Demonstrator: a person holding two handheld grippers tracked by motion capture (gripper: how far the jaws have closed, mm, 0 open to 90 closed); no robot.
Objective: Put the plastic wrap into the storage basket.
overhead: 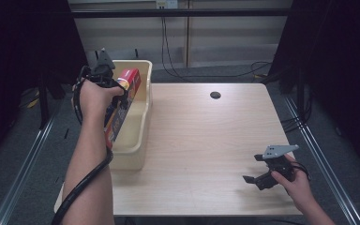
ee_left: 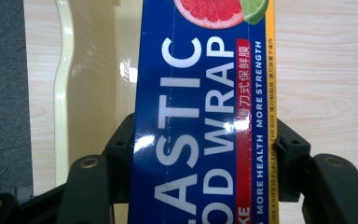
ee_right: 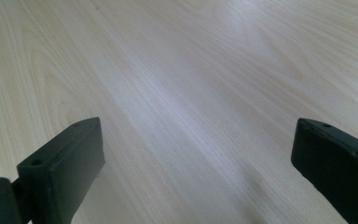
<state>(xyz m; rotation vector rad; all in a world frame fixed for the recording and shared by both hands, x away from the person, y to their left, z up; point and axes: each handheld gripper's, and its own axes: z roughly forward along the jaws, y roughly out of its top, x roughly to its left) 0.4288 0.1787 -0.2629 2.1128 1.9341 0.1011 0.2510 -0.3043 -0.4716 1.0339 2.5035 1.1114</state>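
A tub (overhead: pixel 142 112) sat at the left edge of the table (overhead: pixel 201 140), running from near to far. A box of plastic wrap (overhead: pixel 122 105) stood tilted inside it, its far end raised above the tub's rim and its near end down in the tub. The left gripper (overhead: pixel 104 75) was at the tub's far left, clamped around the box. The right gripper (overhead: pixel 258 174) rested near the table's near right corner, well apart from the tub, jaws spread over bare tabletop. A hole (overhead: pixel 215 95) lay in the table's far middle.

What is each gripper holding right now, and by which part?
The left gripper clamps the plastic wrap box across its long sides, over the bin. The right gripper is open above the table, holding nothing.
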